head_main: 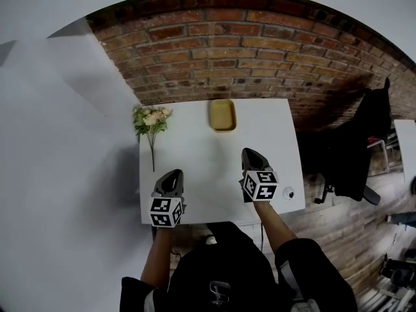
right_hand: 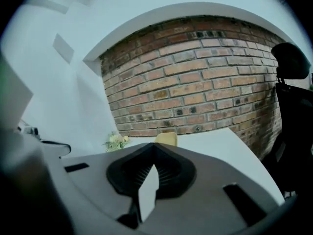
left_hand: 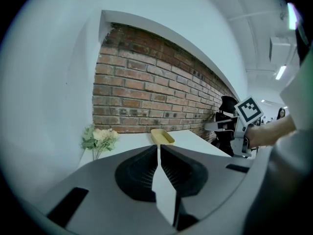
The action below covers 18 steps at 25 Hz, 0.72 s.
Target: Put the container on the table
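sitting at table [head_main: 195, 158] rear — container [head_main: 222, 115], well beyond l gripper [head_main: 173, 173], r gripper [head_main: 247, 153]

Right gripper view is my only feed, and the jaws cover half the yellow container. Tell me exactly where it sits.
Observer: In the head view the yellow container lies flat on the white table. It is midway along the far edge by the brick wall, ahead and slightly left of the right hand-held gripper.
Operator: Report the left hand-held gripper.
Observer: The left hand-held gripper has its jaws together with nothing between them, over the table's near left part.
Operator: Name anything on my right side.
Observer: A small round object lies at the table's near right corner.
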Motion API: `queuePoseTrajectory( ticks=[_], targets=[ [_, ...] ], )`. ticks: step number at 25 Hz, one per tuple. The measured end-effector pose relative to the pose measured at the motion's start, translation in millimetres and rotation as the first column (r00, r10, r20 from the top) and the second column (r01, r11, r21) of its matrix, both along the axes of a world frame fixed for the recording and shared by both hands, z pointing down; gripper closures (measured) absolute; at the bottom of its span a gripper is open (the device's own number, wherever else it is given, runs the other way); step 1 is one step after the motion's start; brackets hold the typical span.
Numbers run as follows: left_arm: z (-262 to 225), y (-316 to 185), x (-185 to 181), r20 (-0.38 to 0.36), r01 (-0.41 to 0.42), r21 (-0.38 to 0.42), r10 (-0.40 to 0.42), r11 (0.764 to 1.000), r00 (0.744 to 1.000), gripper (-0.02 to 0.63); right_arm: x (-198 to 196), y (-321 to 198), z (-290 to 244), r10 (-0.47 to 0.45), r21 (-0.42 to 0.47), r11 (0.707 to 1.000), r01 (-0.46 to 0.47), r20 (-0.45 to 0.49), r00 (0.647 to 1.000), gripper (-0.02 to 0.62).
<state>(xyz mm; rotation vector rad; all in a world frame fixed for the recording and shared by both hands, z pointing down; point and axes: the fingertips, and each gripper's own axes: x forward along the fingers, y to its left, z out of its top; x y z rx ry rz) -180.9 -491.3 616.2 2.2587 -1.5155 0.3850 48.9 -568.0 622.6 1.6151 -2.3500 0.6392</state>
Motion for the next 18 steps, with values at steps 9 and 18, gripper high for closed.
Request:
queuePoseTrajectory(
  ticks=[9,18],
  targets=[
    [-4,52,17,-0.005,-0.038,0.036,0.038,0.999,0.999,0.578,5,79,-8,-0.002,0.042,0.999,0.003,-0.026,1.000,0.572],
    [-7,98,27,-0.007,-0.054,0.049,0.055,0.997,0.998,0.578,12,134,-17,0.000,0.067,0.998,0.002,-0.033,0.999,0.574]
  ],
)
